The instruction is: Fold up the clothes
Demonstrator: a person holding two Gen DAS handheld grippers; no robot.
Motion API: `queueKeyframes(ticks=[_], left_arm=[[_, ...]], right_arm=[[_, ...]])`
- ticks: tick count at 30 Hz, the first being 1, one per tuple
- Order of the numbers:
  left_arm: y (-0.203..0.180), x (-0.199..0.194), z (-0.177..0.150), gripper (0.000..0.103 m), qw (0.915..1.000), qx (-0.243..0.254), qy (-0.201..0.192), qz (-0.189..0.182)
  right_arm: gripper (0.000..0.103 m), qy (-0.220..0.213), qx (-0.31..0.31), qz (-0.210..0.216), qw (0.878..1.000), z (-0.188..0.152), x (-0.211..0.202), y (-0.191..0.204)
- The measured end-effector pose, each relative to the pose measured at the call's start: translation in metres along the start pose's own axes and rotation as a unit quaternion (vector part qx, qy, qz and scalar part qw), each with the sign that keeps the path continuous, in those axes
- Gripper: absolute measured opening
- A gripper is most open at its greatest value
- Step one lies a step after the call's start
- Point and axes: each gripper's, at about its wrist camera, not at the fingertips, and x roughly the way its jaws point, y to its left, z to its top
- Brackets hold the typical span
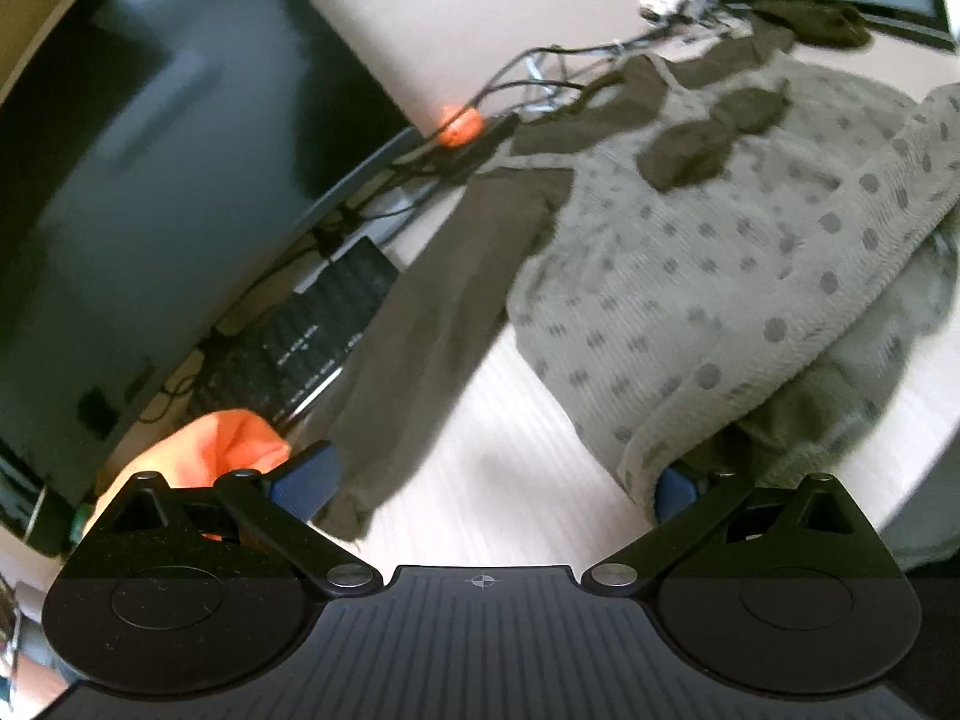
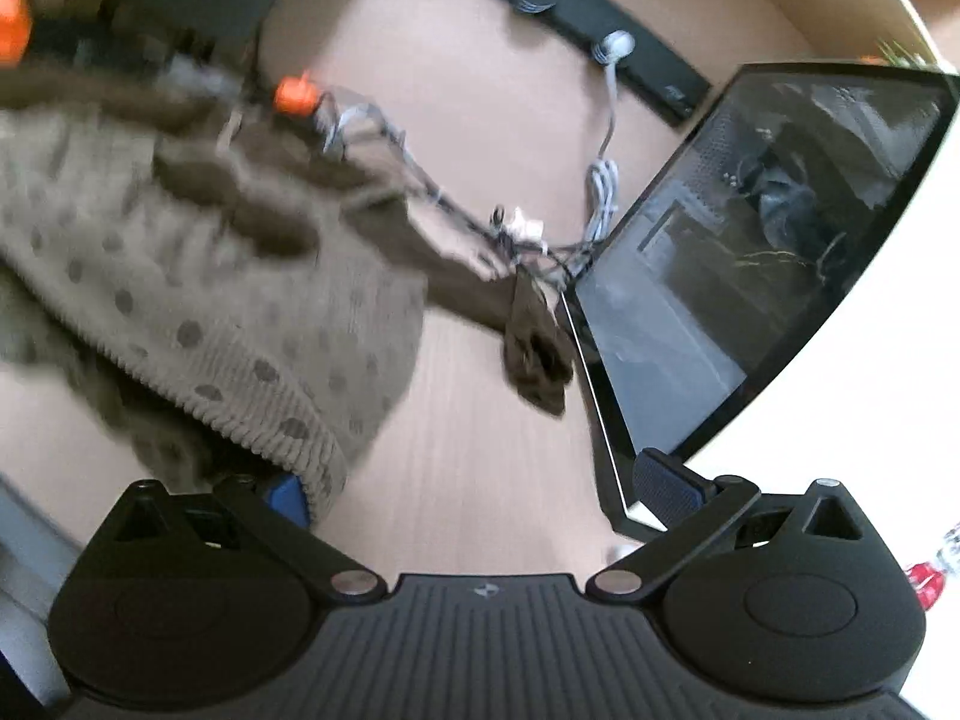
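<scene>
Both claws stand wide open with nothing between their fingers; we see the left claw (image 1: 492,483) held low over the pale wooden table (image 1: 480,468), its blue pads far apart, the left pad (image 1: 306,477) just beside the cuff end of a plain brown sleeve (image 1: 444,312) and the right pad (image 1: 675,489) at the hem of the dotted sweater (image 1: 708,276); whether either pad touches cloth we cannot tell; an orange cloth (image 1: 228,447) lies near the left finger, beside a dark keyboard (image 1: 318,330) and a large monitor (image 1: 162,168); the sweater is spread across the middle of the table, its hem partly turned up, with a dark bow (image 1: 708,138) on its chest and tangled cables (image 1: 540,78) beyond it; the right claw (image 2: 480,492) is angled down at the table too, its left pad (image 2: 288,495) tucked against the ribbed hem of the sweater, its right pad (image 2: 666,486) in front of the lower corner of a second screen (image 2: 750,252); the other brown sleeve (image 2: 528,336) trails toward that screen; both views are blurred.
</scene>
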Motion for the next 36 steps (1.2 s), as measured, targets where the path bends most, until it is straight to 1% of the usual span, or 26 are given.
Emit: queueKeyframes(ticks=[4, 7, 9, 10, 12, 13, 14, 17, 19, 21, 23, 24, 25, 26, 28, 29, 30, 31, 34, 36], left_arm=[[-0.007, -0.001, -0.013, 0.103, 0.9996, 0.027, 0.007, 0.003], [0.004, -0.018, -0.011, 0.103, 0.9963, 0.073, -0.025, 0.039], [0.024, -0.044, -0.001, 0.103, 0.9913, 0.081, -0.072, 0.075], [0.034, -0.053, 0.003, 0.103, 0.9900, 0.073, -0.086, 0.084], [0.044, -0.065, 0.006, 0.103, 0.9894, 0.056, -0.097, 0.093], [0.048, -0.069, 0.007, 0.103, 0.9891, 0.049, -0.100, 0.097], [0.045, -0.068, 0.003, 0.103, 0.9898, 0.050, -0.092, 0.096], [0.027, -0.058, -0.021, 0.103, 0.9945, 0.068, -0.049, 0.064], [0.014, -0.053, -0.038, 0.103, 0.9951, 0.085, -0.022, 0.046], [0.005, -0.049, -0.054, 0.103, 0.9948, 0.097, 0.006, 0.028], [0.006, -0.052, -0.063, 0.103, 0.9951, 0.095, 0.024, -0.012], [0.007, -0.053, -0.068, 0.103, 0.9945, 0.094, 0.033, -0.031], [0.009, -0.055, -0.071, 0.103, 0.9937, 0.089, 0.041, -0.054], [0.014, -0.059, -0.070, 0.103, 0.9925, 0.070, 0.040, -0.092], [0.024, -0.068, -0.065, 0.103, 0.9858, 0.023, 0.029, -0.164], [0.029, -0.073, -0.061, 0.103, 0.9800, -0.002, 0.019, -0.198], [0.032, -0.074, -0.055, 0.103, 0.9738, -0.027, 0.012, -0.226], [0.031, -0.063, -0.043, 0.103, 0.9730, -0.049, 0.012, -0.225], [0.028, -0.031, -0.008, 0.103, 0.9678, -0.116, 0.014, -0.223], [0.026, -0.010, 0.016, 0.103, 0.9620, -0.160, 0.015, -0.221]], right_arm=[[0.103, 0.019, -0.006, -0.008, 1.000, -0.008, 0.005, 0.008], [0.103, -0.043, -0.013, -0.049, 0.998, 0.009, -0.024, -0.020], [0.103, -0.082, 0.000, -0.074, 0.994, 0.020, -0.046, -0.047], [0.103, -0.085, 0.002, -0.076, 0.993, 0.021, -0.050, -0.052], [0.103, -0.089, 0.004, -0.077, 0.993, 0.020, -0.056, -0.061], [0.103, -0.079, -0.008, -0.072, 0.994, 0.016, -0.055, -0.058], [0.103, -0.064, -0.025, -0.067, 0.995, 0.009, -0.052, -0.052], [0.103, -0.015, -0.065, -0.056, 0.996, -0.022, -0.046, -0.028], [0.103, 0.021, -0.081, -0.064, 0.994, -0.040, -0.042, -0.018], [0.103, 0.065, -0.087, -0.064, 0.992, -0.056, -0.040, -0.017], [0.103, 0.084, -0.062, -0.042, 0.994, -0.066, -0.051, -0.028], [0.103, 0.087, -0.042, -0.028, 0.995, -0.067, -0.056, -0.036], [0.103, 0.086, -0.008, -0.010, 0.996, -0.065, -0.062, -0.045], [0.103, 0.084, 0.035, 0.009, 0.996, -0.060, -0.063, -0.056], [0.103, 0.079, 0.122, 0.047, 0.988, -0.049, -0.063, -0.077], [0.103, 0.073, 0.163, 0.081, 0.980, -0.042, -0.058, -0.085], [0.103, 0.067, 0.204, 0.117, 0.970, -0.034, -0.052, -0.093], [0.103, 0.059, 0.231, 0.149, 0.960, -0.028, -0.044, -0.097], [0.103, 0.033, 0.268, 0.223, 0.937, 0.008, -0.006, -0.092], [0.103, 0.027, 0.286, 0.270, 0.919, 0.036, 0.034, -0.080]])
